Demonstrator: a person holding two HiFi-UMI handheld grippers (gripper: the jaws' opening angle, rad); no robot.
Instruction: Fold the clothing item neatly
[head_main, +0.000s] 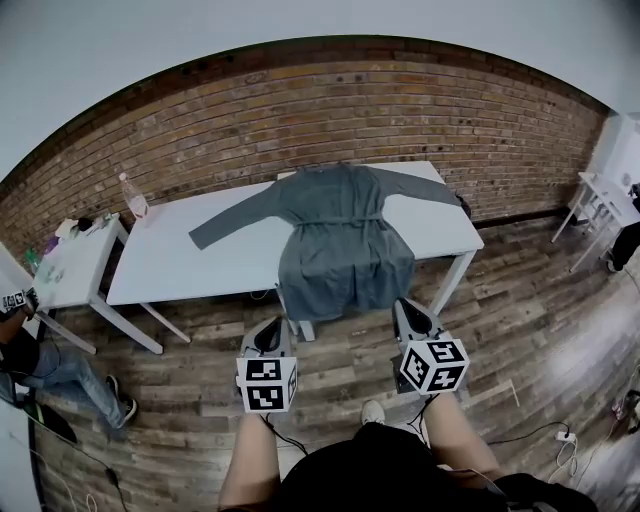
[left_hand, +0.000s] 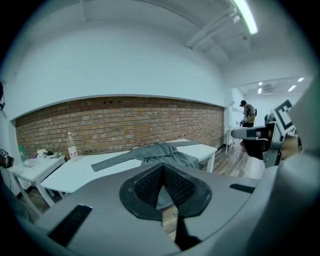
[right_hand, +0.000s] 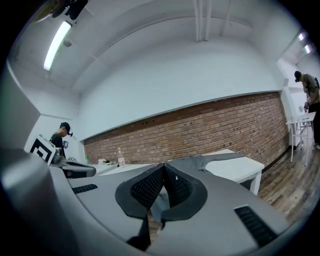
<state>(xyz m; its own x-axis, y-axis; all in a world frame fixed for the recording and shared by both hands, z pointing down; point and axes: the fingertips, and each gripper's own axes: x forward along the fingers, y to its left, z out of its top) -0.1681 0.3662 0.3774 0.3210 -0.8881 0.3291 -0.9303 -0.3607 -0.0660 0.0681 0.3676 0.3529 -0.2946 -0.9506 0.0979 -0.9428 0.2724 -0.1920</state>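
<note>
Robe of grey belted cloth (head_main: 343, 240) lengthwise on white rectangular table (head_main: 200, 262), collar twelve, hem six; left gripper (head_main: 271, 323) and right gripper (head_main: 406, 306) jaws together, empty.

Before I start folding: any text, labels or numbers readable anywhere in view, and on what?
No readable text.
Marker cubes on the left gripper and right gripper: black-and-white square patterns, no letters.
Clear plastic bottle: label too small to read.

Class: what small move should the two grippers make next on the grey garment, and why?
Probably open both jaws and reach for the hem: the grey long-sleeved garment lies spread on the white table, hem hanging over its near edge, while the left gripper and right gripper are short of it, shut and empty.
</note>
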